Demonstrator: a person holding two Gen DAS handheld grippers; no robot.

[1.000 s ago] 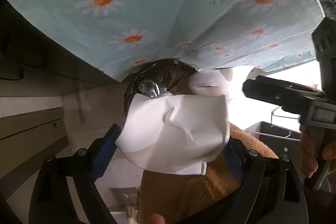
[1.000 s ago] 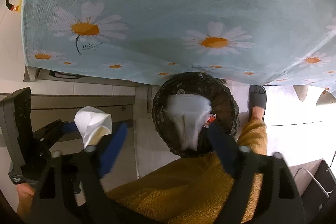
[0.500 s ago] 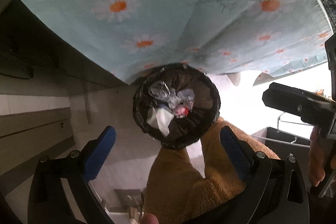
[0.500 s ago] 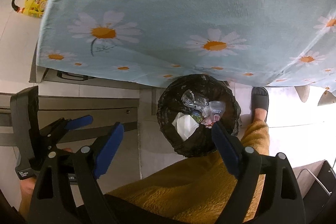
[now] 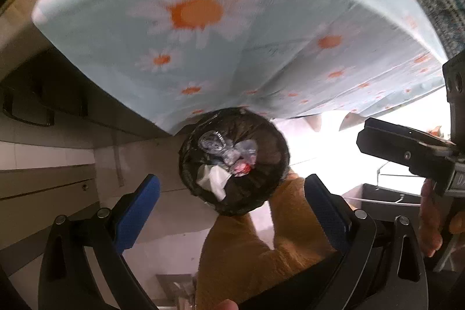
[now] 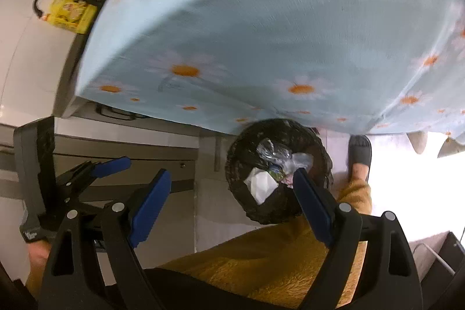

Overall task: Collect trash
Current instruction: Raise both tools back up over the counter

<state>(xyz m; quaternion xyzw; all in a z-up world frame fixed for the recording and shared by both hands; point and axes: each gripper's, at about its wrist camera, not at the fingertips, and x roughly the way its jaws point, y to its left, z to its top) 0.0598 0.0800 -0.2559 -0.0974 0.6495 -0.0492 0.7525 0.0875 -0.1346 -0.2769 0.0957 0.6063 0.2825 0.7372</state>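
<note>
A round bin lined with a black bag [image 5: 261, 193] [image 6: 316, 208] stands on the floor below the table edge. Inside lie a white crumpled paper [image 5: 213, 179] [image 6: 260, 182], clear plastic wrappers [image 5: 221, 145] [image 6: 273, 154] and a small red scrap [image 5: 242, 169]. My left gripper [image 5: 232, 199] hangs above the bin, open, with nothing between its blue pads. My right gripper [image 6: 232, 193] is also open and empty above the bin. The right gripper's body [image 5: 407, 153] shows at the right of the left wrist view, and the left gripper [image 6: 96, 167] at the left of the right wrist view.
A table under a light blue daisy tablecloth [image 5: 232, 34] [image 6: 276, 34] overhangs the bin. Grey cabinets [image 5: 43, 188] [image 6: 130, 153] run along the left. The person's mustard-coloured clothing [image 5: 261, 252] [image 6: 276, 266] and a slippered foot [image 6: 360, 150] are beside the bin. A yellow bag [image 6: 66, 13] stands at upper left.
The left gripper opened and let go of the white paper, which dropped into the bin. Both grippers have since risen, so the bin looks smaller and more tablecloth shows.
</note>
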